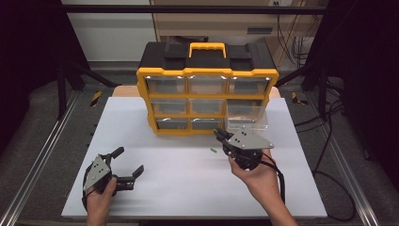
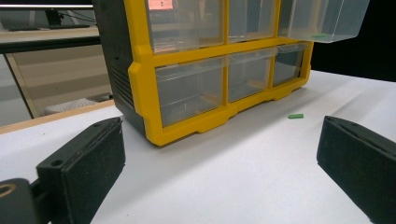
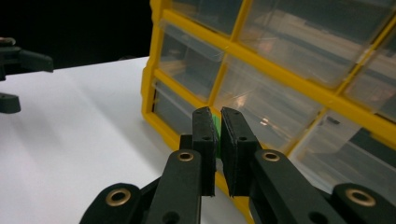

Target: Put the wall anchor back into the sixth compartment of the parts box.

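A small green piece (image 3: 216,126) is pinched between the pads of the right gripper (image 3: 217,140), raised in front of the yellow drawer cabinet (image 1: 207,96). Only a thin green sliver of it is seen between the jaws; its shape cannot be made out. At about 1 o'clock from that gripper, a clear drawer (image 1: 247,115) is pulled out of the cabinet. A second green piece (image 1: 212,150) lies on the white table (image 1: 188,188), at 9 o'clock from the right gripper. The left gripper (image 1: 127,162) is held spread wide, with nothing between its jaws, near the table's 7 o'clock corner.
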Action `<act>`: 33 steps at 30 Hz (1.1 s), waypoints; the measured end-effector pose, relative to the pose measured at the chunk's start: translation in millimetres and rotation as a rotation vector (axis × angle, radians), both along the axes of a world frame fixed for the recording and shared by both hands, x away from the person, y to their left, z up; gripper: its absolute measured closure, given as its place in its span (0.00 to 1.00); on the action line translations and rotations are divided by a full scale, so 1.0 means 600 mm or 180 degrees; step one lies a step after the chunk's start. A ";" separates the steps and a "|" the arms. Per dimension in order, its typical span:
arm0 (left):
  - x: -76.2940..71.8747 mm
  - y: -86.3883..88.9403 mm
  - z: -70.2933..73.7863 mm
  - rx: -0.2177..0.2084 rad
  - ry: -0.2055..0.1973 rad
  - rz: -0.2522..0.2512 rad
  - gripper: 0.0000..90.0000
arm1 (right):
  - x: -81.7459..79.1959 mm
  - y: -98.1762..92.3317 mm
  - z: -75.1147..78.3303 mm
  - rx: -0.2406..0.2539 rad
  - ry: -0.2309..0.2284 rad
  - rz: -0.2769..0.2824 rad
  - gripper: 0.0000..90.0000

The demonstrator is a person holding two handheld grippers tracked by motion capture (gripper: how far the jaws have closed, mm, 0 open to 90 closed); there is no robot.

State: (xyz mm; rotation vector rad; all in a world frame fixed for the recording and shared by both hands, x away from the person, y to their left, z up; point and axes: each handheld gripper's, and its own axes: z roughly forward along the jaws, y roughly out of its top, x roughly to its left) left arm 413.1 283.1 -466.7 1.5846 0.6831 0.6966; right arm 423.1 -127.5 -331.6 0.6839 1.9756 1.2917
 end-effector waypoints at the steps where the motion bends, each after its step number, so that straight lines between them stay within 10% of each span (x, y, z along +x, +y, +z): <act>1: 0.000 0.000 0.000 -0.0002 0.0000 -0.0002 0.01 | 0.002 -0.005 0.005 0.0025 0.0000 -0.0014 0.94; 33: 0.002 -0.002 -0.001 -0.0002 0.0009 -0.0022 0.01 | 0.052 -0.086 0.054 0.0467 -0.0074 -0.0491 0.94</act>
